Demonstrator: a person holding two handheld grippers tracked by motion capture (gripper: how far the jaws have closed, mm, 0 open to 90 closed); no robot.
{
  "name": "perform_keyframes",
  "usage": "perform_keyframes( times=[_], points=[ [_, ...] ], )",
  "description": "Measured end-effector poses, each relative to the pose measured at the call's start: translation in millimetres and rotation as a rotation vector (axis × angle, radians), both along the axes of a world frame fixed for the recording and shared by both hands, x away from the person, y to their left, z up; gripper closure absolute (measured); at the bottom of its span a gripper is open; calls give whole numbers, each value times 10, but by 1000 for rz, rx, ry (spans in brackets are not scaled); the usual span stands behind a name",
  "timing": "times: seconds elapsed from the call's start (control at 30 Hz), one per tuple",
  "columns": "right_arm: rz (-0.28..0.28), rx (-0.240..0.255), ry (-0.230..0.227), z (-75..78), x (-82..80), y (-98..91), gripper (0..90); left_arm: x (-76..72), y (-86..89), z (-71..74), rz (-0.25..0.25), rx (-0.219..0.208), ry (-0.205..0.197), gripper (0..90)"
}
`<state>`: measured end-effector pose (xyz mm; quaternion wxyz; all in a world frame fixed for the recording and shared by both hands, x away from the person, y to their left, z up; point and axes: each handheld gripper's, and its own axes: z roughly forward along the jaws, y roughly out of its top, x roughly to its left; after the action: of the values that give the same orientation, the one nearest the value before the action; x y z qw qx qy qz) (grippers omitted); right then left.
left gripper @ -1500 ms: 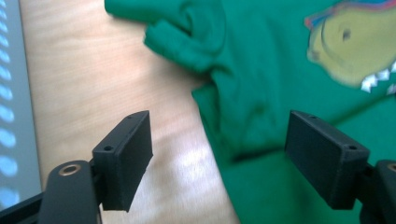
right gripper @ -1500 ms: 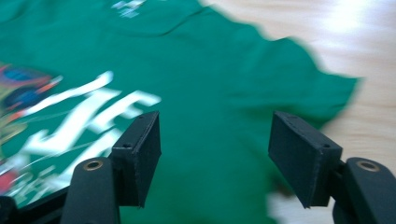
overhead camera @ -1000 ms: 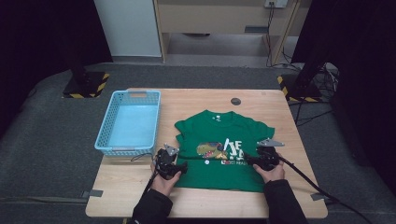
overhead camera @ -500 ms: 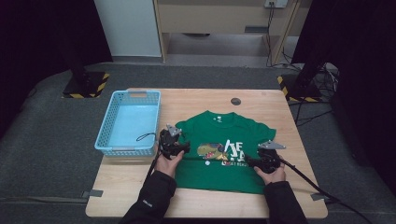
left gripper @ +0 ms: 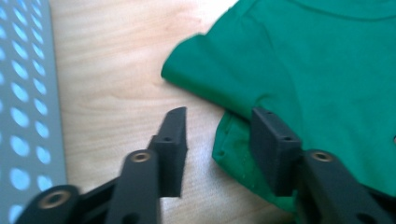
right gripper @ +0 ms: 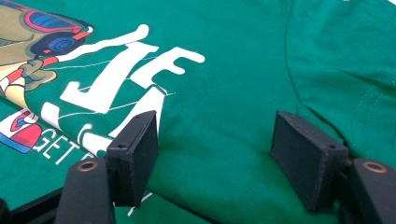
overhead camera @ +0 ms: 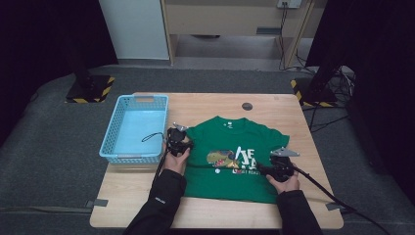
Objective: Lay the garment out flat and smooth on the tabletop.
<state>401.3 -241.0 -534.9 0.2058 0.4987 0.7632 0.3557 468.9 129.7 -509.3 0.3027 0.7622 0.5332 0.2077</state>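
Blue basket (overhead camera: 132, 128) is sitting bare inside on the wooden surface (overhead camera: 147, 196), beside the green T-shirt (overhead camera: 230, 161). Left claw (left gripper: 217, 135), jaws just closing, is straddling the sleeve edge unpinched; right claw (right gripper: 215, 140) is gaping over the shirt.

one wooden desk (overhead camera: 147, 196) on grey carpet floor (overhead camera: 58, 176); black curtains (overhead camera: 44, 39) to both sides; two black stand bases with yellow-black hazard tape (overhead camera: 90, 90); pale wooden cabinet (overhead camera: 230, 19) behind; white panel (overhead camera: 134, 29); loose cables (overhead camera: 337, 78) at right.
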Motion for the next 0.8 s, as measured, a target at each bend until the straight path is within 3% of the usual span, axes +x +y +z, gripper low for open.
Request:
perform_keyframes(
  times=[0.13,0.27,0.37,0.5,0.63,0.67,0.7,0.77,0.8],
  points=[
    [0,0,0,0,0,0,315,-3,-23,-70,-4,35,35,681],
    [0,0,0,0,0,0,315,-61,-38,-104,19,55,15,794],
    [0,0,0,0,-1,0,315,-131,-25,-105,47,72,10,806],
    [0,0,-1,-1,-1,0,315,-274,-5,-103,60,81,6,771],
    [0,0,-1,-1,-1,1,315,-301,29,-70,47,50,-5,671],
    [0,0,-1,-1,-2,1,315,-277,40,-49,38,25,-16,652],
    [0,-1,-1,-1,-1,1,315,-256,39,-38,40,26,-26,615],
    [0,0,-1,-1,-1,1,315,-186,15,-11,-1,14,-87,549],
    [-1,0,0,0,-1,1,314,-160,2,-7,-19,8,-96,515]
  ],
)
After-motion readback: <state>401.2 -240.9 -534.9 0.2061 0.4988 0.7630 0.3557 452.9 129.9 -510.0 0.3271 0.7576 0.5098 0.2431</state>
